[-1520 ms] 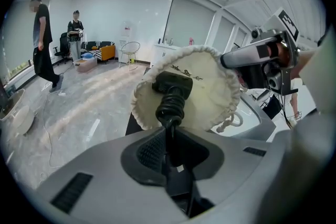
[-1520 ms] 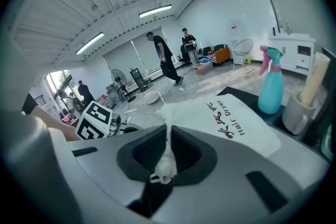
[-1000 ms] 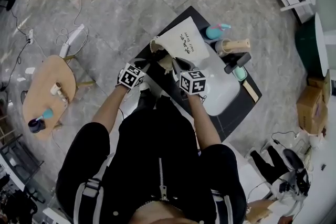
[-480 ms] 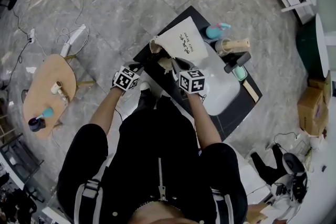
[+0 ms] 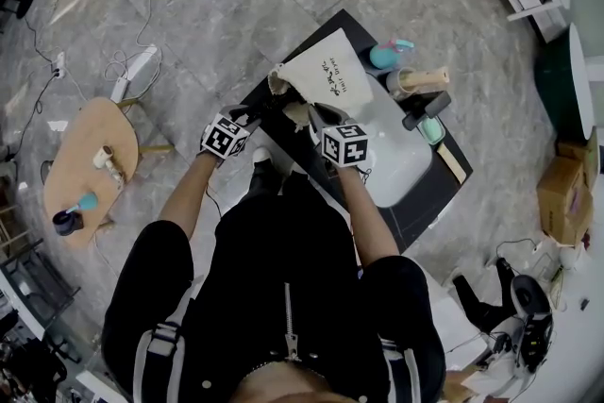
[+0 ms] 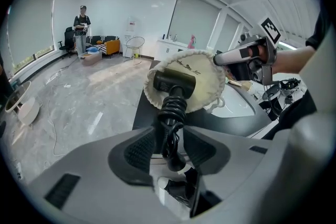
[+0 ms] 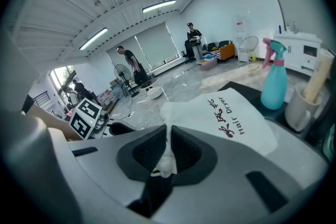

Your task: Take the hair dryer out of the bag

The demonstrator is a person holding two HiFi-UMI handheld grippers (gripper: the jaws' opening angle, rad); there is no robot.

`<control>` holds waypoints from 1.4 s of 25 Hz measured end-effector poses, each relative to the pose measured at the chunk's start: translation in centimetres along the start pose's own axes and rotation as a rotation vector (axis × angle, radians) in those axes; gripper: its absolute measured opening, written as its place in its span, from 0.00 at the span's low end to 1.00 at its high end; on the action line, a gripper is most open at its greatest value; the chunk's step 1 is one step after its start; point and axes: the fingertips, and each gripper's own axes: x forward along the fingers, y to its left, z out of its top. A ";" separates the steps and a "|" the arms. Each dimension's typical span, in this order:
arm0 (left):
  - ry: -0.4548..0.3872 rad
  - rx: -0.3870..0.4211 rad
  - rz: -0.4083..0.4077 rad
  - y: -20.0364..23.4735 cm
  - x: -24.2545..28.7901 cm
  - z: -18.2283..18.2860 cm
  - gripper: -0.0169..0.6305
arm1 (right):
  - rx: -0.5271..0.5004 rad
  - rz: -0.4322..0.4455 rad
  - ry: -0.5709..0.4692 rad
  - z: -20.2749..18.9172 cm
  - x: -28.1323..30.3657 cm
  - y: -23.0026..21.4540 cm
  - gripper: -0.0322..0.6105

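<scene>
**Black hair dryer (image 6: 174,81) lies in the mouth of the cream cloth drawstring bag (image 6: 206,77)**

At the left, the left gripper (image 6: 169,145) points at the bag's open near-left end. Its jaws are opening. The dryer's handle, with the black cord wound round it, stands between the pads, and the pads do not press on it. The dryer's head sits in the gathered mouth of the bag, handle towards the gripper. The bag lies flat on the black table (image 5: 427,199), printed side up, stretching to the far right. To the right, the right gripper (image 7: 169,152) is closed on a fold of the bag's cloth at its near edge. Farther right stand a turquoise spray bottle with a pink trigger (image 7: 274,81) and a pale cup (image 7: 299,107).
</scene>
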 end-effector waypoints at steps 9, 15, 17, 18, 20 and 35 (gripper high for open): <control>0.016 0.048 -0.047 -0.7 1.2 2.7 0.45 | -0.001 0.010 0.002 -0.1 0.0 -0.3 0.11; 0.047 0.077 -0.078 -1.3 2.8 4.1 0.48 | 0.003 0.015 0.002 -0.2 0.0 -0.3 0.11; 0.074 0.100 -0.081 -1.4 3.6 4.3 0.48 | 0.002 0.014 0.005 -0.3 -0.1 -0.4 0.11; 0.089 0.114 -0.082 -1.5 4.1 4.4 0.48 | 0.002 0.013 0.006 -0.3 -0.1 -0.4 0.11; 0.121 0.138 -0.089 -1.6 5.0 4.3 0.48 | 0.003 0.012 0.007 -0.4 -0.2 -0.5 0.11; 0.250 0.217 -0.126 -2.6 8.3 3.1 0.48 | -0.008 0.002 0.019 -1.1 -0.4 -0.4 0.11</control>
